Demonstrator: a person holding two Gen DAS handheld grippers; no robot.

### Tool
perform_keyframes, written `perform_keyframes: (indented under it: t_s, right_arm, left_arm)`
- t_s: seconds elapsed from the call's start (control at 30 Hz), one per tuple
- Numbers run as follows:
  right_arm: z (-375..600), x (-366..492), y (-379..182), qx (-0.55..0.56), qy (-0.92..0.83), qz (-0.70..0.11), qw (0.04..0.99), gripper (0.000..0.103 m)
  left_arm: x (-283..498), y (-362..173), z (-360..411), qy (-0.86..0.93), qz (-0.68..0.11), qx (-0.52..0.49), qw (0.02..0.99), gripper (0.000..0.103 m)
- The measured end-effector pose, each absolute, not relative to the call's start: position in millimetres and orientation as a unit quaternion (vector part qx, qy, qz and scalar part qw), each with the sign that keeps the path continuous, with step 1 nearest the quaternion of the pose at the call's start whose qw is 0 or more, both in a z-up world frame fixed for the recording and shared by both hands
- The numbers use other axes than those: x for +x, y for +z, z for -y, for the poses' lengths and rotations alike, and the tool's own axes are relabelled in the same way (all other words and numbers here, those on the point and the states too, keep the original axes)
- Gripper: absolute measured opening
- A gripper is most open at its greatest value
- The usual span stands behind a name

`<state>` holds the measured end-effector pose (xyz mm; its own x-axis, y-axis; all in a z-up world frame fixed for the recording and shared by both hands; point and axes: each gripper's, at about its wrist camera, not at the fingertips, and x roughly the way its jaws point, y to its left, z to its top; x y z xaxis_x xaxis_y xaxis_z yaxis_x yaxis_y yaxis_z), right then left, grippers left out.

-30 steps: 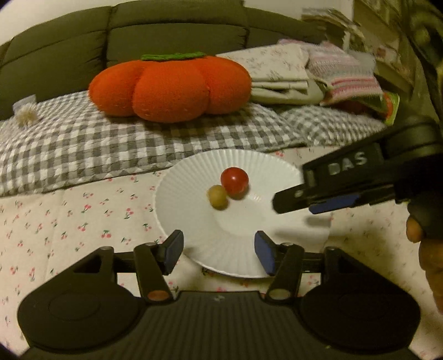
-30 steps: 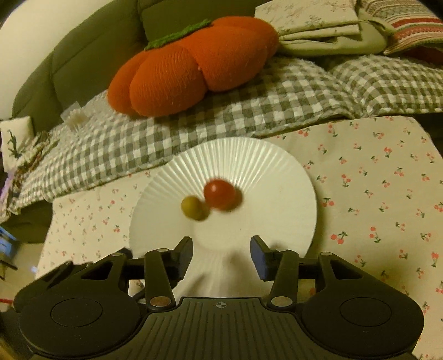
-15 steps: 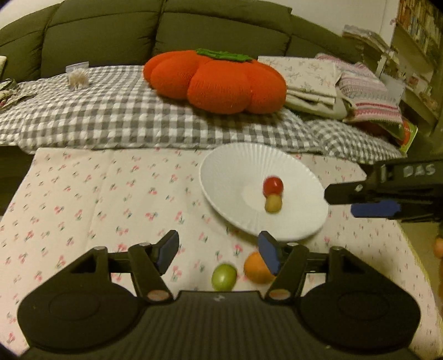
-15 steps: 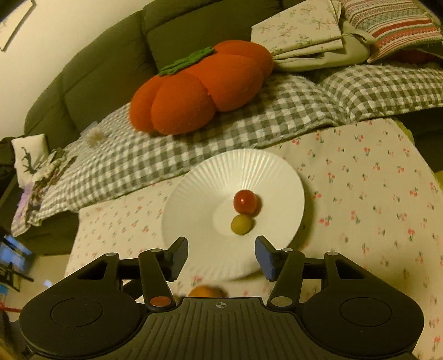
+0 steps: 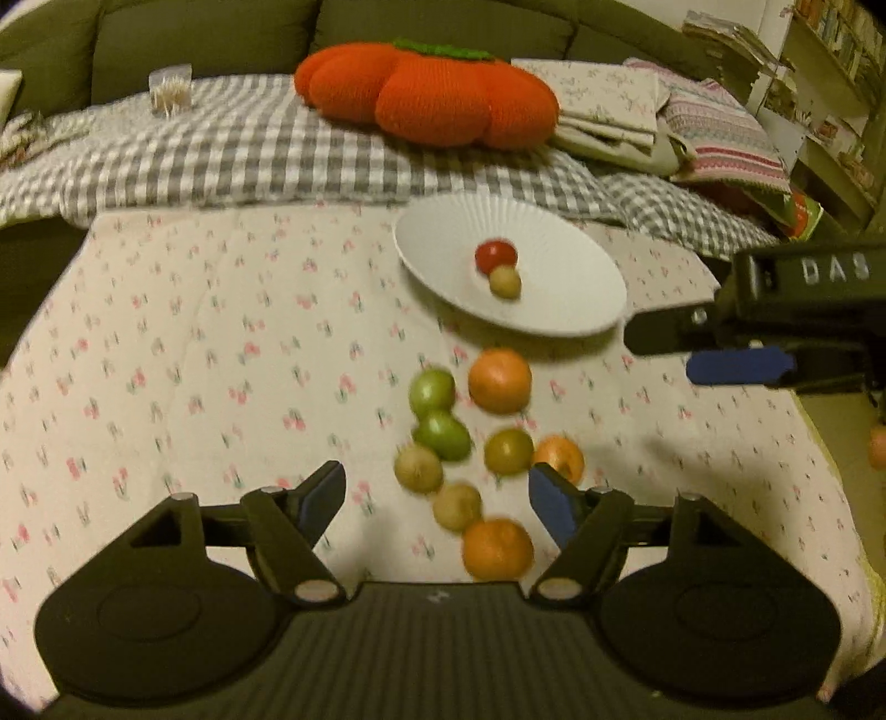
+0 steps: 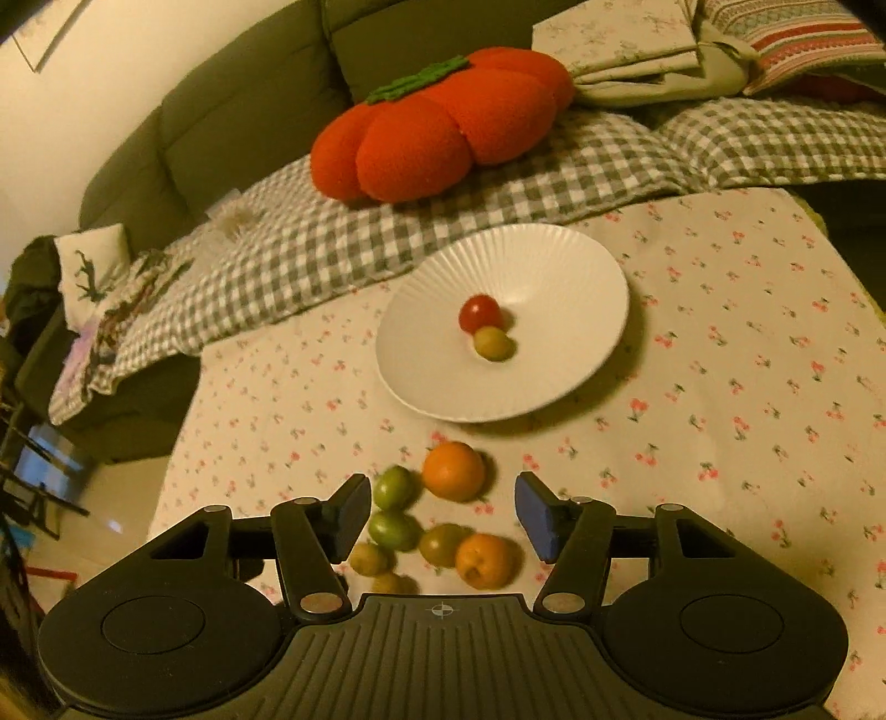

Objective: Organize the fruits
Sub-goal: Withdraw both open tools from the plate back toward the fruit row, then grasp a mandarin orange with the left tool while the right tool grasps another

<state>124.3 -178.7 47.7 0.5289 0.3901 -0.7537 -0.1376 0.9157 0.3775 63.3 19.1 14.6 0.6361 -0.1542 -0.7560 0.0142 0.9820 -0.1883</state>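
A white ribbed plate (image 5: 443, 221) (image 6: 443, 277) on the cherry-print cloth holds a red tomato (image 5: 495, 255) (image 6: 479, 313) touching a small yellow-green fruit (image 5: 505, 281) (image 6: 493, 343). Nearer me, several loose fruits lie in a cluster on the cloth, among them an orange (image 5: 499, 380) (image 6: 454, 471), green ones (image 5: 443, 436) (image 6: 394, 487) and tan ones (image 5: 418, 469). My left gripper (image 5: 437, 493) hovers over the cluster with its jaws opening and its pads touching no fruit. My right gripper (image 6: 440, 515) (image 5: 664, 351) is open above the same cluster, holding nothing.
Behind the cloth lies a grey checked blanket (image 5: 249, 149) with an orange pumpkin cushion (image 5: 432, 99) (image 6: 443, 133) and folded linens (image 5: 609, 111). A dark green sofa back (image 5: 194, 39) rises beyond. The cloth drops off at its right edge (image 5: 830, 471) and left edge (image 6: 177, 443).
Both grippers have drawn back from the plate, so the cluster of loose fruits came into view. Both pairs of jaws stand wider apart. The two fruits in the plate have come to rest.
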Motion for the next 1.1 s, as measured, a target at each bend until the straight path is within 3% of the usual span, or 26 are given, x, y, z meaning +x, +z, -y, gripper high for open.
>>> perform_keyframes:
  t_s: [0.1,0.37,0.77,0.97,1.03,1.1]
  right_arm:
    - [177,119,43,0.126,0.147,-0.467,0.863,0.068]
    - [161,113,19,0.07,0.146,-0.488,0.858,0.069]
    - [176,117,-2,0.061,0.121,-0.505,0.853,0.075]
    - [175,118,-4,0.055,0.123,-0.506,0.852,0.075]
    - [174,118,-5,0.053,0.126,-0.507,0.851,0.075]
    - [174,119,-7,0.05,0.126,-0.507,0.851,0.075]
  left_arm:
    - [60,4,-14,-0.051,-0.437,-0.09,0.894,0.073]
    - [58,-17,6,-0.052,-0.45,-0.074,0.888,0.076]
    - [58,-39,17,-0.036,-0.442,-0.048,0.895,0.074]
    - [56,-38,20,-0.037,-0.425,-0.033,0.904,0.054]
    - [56,-37,20,-0.046,-0.419,-0.031,0.906,0.036]
    - [56,-37,20,-0.051,-0.42,-0.033,0.905,0.033]
